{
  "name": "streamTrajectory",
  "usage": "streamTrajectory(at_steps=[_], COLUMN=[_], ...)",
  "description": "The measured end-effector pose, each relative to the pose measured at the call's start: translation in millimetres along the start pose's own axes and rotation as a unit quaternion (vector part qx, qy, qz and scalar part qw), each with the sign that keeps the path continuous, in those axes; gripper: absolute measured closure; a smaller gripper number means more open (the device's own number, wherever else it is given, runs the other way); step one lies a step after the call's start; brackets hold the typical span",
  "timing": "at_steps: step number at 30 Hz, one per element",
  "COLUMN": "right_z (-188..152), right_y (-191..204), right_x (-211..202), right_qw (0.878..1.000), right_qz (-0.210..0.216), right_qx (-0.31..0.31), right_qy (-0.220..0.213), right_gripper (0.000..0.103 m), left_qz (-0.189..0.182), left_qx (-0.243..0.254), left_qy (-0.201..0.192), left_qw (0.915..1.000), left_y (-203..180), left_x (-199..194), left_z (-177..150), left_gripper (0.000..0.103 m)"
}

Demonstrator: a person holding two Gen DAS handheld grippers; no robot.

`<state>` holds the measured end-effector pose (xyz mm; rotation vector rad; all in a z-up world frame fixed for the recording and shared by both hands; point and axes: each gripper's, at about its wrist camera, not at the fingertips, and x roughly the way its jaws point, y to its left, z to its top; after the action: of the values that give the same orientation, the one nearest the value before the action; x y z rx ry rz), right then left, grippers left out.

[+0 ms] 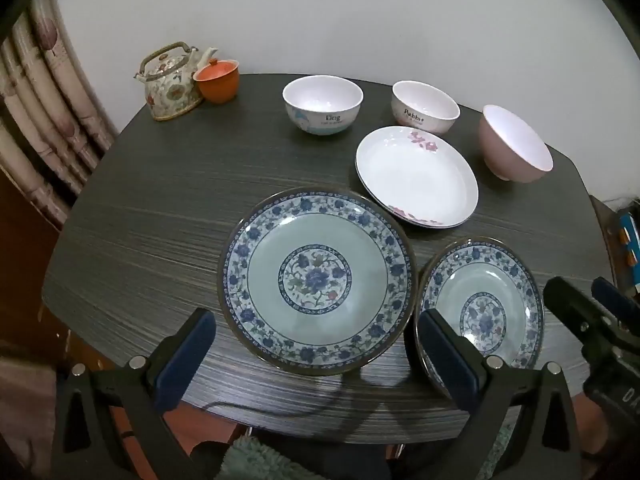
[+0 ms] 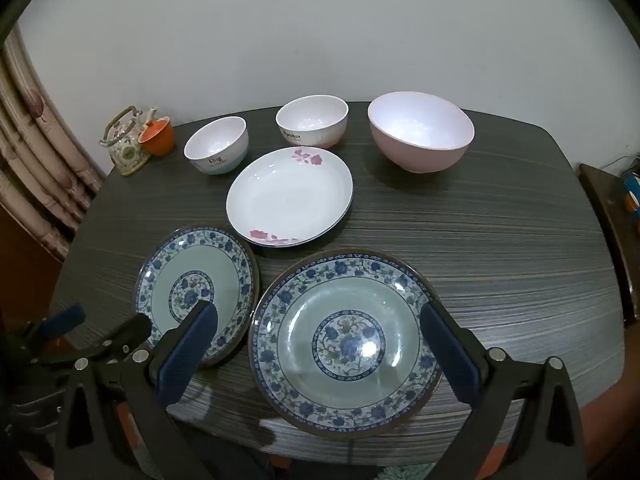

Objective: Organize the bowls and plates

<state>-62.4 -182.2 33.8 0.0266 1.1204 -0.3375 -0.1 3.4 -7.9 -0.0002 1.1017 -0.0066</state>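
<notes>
The table (image 1: 152, 208) is round-cornered, with a dark grey top and a fine streaked grain. Near its front edge lie two round, glossy plates with pale green centres and blue flower borders: the left blue-floral plate (image 1: 316, 280) and, just beside it, the right blue-floral plate (image 2: 344, 340). Whether their rims touch I cannot tell. Behind them lies a smooth white plate with pink flowers (image 1: 416, 176) on its rim.

Further back stand three bowls, all upright and apart. The "Dog" bowl (image 1: 323, 105) is white with this word printed on the side. The second white bowl (image 1: 425, 107) carries a word that may be "Rabbit", but it is too blurred to read surely. The pink bowl (image 2: 421, 136) is matte pink outside and white inside.

In the far left corner a floral ceramic teapot (image 1: 172, 82) with a hoop handle stands beside an orange lidded cup (image 1: 217, 79). A patterned curtain (image 1: 44, 92) hangs at the left.

The left gripper (image 1: 316, 356) hovers with its blue ribbed pads wide apart, holding nothing; the right gripper (image 2: 320, 352) is the same. Their lower parts are cut off by the frame.
</notes>
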Motion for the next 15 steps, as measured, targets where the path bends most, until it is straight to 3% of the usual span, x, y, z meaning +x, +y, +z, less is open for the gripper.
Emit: streamTrajectory(at_steps=[15], right_z=[-3.4], right_y=[5.2], right_x=[4.7], right_qw=[1.0], right_qz=[0.005], right_qx=[0.001], right_qy=[0.006], right_gripper=[0.003], left_qz=[-0.001], left_qx=[-0.002], left_qy=[0.009], left_qw=[1.0], left_y=[-0.6], left_x=[4.2], left_z=[3.5], left_gripper=[0.0])
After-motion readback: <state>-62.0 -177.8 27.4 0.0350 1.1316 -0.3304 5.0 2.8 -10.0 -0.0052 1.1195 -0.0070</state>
